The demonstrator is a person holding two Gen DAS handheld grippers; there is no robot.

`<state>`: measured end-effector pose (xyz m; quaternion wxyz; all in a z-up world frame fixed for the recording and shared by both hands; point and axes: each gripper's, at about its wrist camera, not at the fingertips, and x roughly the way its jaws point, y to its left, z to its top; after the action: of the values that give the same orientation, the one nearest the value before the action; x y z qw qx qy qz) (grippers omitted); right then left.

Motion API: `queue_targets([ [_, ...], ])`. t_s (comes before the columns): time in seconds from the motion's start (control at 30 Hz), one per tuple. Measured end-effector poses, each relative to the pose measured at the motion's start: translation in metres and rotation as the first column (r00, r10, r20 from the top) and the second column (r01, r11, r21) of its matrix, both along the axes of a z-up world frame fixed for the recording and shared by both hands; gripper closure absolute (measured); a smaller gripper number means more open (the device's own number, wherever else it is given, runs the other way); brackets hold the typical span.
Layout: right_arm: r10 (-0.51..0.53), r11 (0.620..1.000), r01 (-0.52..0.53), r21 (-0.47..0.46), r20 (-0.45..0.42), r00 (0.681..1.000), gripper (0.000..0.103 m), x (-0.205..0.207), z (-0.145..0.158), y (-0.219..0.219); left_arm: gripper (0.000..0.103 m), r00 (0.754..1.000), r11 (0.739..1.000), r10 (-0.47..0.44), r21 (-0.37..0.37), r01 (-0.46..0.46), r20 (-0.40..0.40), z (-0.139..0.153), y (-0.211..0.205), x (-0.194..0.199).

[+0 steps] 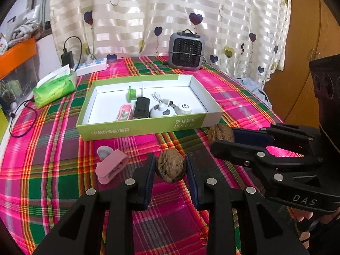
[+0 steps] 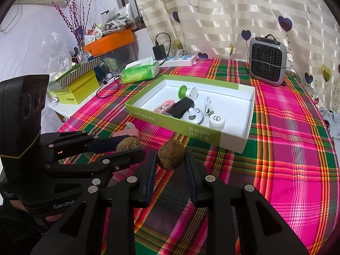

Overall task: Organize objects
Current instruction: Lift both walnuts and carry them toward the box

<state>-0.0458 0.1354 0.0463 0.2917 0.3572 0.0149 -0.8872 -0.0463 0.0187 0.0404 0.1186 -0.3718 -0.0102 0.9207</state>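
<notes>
Pinching one walnut each (image 1: pixel 171 165) (image 2: pixel 171 157), left claw (image 1: pixel 171 170) and right claw (image 2: pixel 170 161) grip hard, light, rounded shells across the middle.

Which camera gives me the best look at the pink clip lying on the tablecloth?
The left wrist view. There the pink clip lies in full sight on the tablecloth, beside the left gripper. In the right wrist view only its tip shows, behind the left gripper's fingers and walnut.

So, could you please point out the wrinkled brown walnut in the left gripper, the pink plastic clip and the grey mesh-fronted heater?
wrinkled brown walnut (image 1: pixel 171 165), left wrist view, shell middle.
pink plastic clip (image 1: pixel 111 164), left wrist view, upper arm.
grey mesh-fronted heater (image 1: pixel 186 51), left wrist view, front grille.
</notes>
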Motion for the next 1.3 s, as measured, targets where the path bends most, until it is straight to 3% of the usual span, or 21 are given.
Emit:
queue_targets([
  [0.5,0.017,1.000,-0.017,0.001,-0.022,1.000,0.076,0.004,0.008,-0.008,0.076,1.000,1.000,0.010,0.019,-0.010,-0.024,0.007,-0.008,0.004],
  [1.3,0.020,1.000,-0.019,0.006,-0.020,1.000,0.076,-0.012,0.009,-0.012,0.076,0.999,1.000,0.026,0.013,-0.026,-0.030,0.012,-0.016,-0.022],
])
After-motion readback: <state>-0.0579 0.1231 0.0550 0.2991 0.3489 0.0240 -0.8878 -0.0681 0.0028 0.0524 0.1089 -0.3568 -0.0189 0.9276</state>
